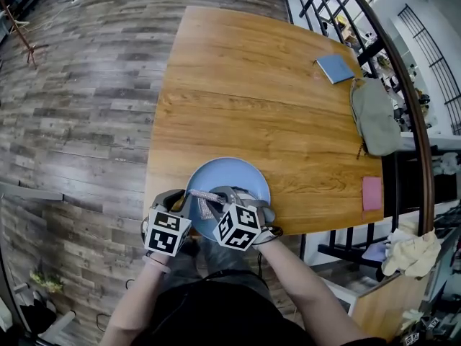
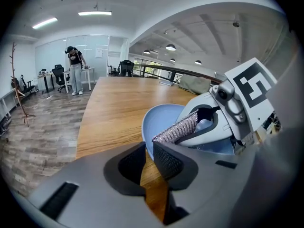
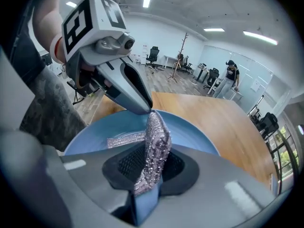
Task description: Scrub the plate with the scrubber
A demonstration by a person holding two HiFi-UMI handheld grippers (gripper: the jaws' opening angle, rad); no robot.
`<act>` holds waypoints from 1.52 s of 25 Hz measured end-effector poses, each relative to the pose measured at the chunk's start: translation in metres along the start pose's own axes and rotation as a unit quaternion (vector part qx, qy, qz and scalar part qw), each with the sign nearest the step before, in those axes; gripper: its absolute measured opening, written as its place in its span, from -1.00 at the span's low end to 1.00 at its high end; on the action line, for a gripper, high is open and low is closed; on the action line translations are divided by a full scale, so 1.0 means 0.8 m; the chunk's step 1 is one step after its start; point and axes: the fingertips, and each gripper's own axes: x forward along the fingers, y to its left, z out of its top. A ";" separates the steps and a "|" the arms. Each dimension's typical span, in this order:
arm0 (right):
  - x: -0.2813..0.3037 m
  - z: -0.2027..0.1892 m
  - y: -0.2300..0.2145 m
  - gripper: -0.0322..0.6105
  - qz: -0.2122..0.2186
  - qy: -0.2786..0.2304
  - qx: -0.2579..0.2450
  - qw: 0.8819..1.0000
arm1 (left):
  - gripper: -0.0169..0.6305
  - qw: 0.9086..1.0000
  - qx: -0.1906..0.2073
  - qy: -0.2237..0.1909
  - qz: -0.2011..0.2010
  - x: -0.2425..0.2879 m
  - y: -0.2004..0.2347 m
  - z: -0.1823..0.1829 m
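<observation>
Your wooden counter (image 1: 252,85) carries the blue plate (image 1: 229,175) at its near edge, right in front of you. Your left tool (image 2: 144,146) sits at the plate's left rim, jaws nearly together and pinching that rim. Your right tool (image 3: 151,163) reaches over the plate's near side, jaws clamped on the sparkly silver scrubber (image 3: 156,141). A strip of the scrubber lies on the plate's face.
</observation>
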 end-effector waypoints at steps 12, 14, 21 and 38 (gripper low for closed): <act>0.025 0.015 -0.076 -0.68 -0.031 0.004 -0.095 0.995 | -0.84 1.000 -0.003 -0.003 0.020 0.006 0.016 0.013; 0.023 0.010 -0.087 -0.68 -0.044 0.010 -0.128 0.991 | -0.84 1.000 0.002 -0.004 0.023 0.006 0.014 0.013; 0.015 -0.010 -0.127 -0.68 -0.088 0.042 -0.220 0.971 | -0.85 1.000 0.005 -0.011 0.029 0.007 0.017 0.014; -0.057 -0.113 -0.124 -0.69 -0.120 0.125 -0.100 0.980 | -0.84 0.999 0.020 -0.006 0.041 0.009 0.014 0.014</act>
